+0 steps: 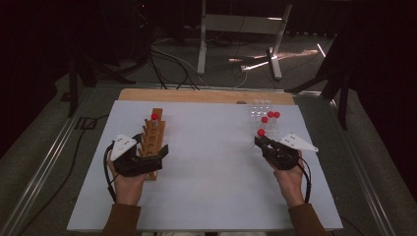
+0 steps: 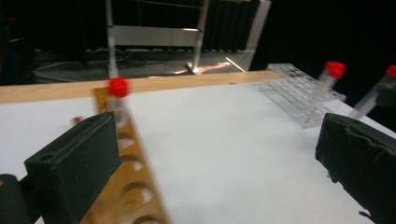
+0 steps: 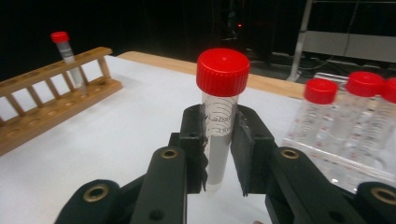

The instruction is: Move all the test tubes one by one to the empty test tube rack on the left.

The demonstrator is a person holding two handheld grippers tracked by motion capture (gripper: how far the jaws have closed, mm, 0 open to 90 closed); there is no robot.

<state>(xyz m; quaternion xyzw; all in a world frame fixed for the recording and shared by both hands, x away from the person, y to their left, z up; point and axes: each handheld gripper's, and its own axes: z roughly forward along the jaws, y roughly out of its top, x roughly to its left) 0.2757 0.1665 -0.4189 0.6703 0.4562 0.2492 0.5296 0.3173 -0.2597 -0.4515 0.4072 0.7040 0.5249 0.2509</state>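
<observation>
Red-capped tube (image 3: 219, 121) stands upright, clamped in the right gripper (image 3: 218, 154) just beside the clear rack (image 3: 336, 154); the wooden rack (image 1: 153, 142) lies well apart across the table, under the wide-open left gripper (image 1: 147, 160).

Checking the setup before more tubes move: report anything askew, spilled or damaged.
Nothing spilled or broken. The right hand-held gripper holds a red-capped tube upright. One tube stands in the wooden rack. In the left gripper view, tubes in the clear rack lean, not straight.
</observation>
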